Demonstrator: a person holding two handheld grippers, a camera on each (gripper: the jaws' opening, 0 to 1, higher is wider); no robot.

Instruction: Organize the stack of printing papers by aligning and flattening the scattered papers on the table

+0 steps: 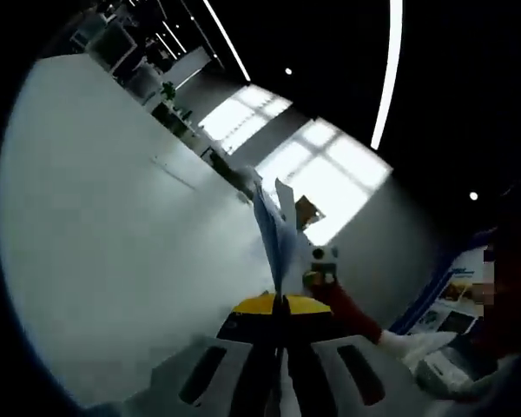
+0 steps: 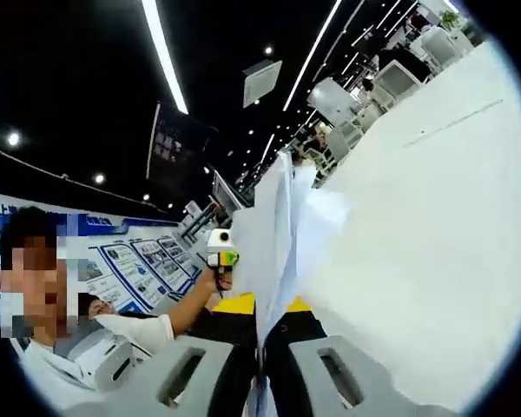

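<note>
Both my left tongs (image 1: pixel 280 304) and right tongs (image 2: pixel 262 347) pinch the papers (image 2: pixel 273 234) edge-on. I should tap them square on the table (image 2: pixel 434 217), keeping my grip even.

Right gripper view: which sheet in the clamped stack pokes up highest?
The tall white paper sheet at the left of the stack of white printing papers; the shorter white sheet splaying right ends lower.

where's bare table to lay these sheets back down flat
Both grippers, left and right, pinch the paper stack upright. The white table lies bare beside it in both views. Crowded: the far edge by the chairs.
</note>
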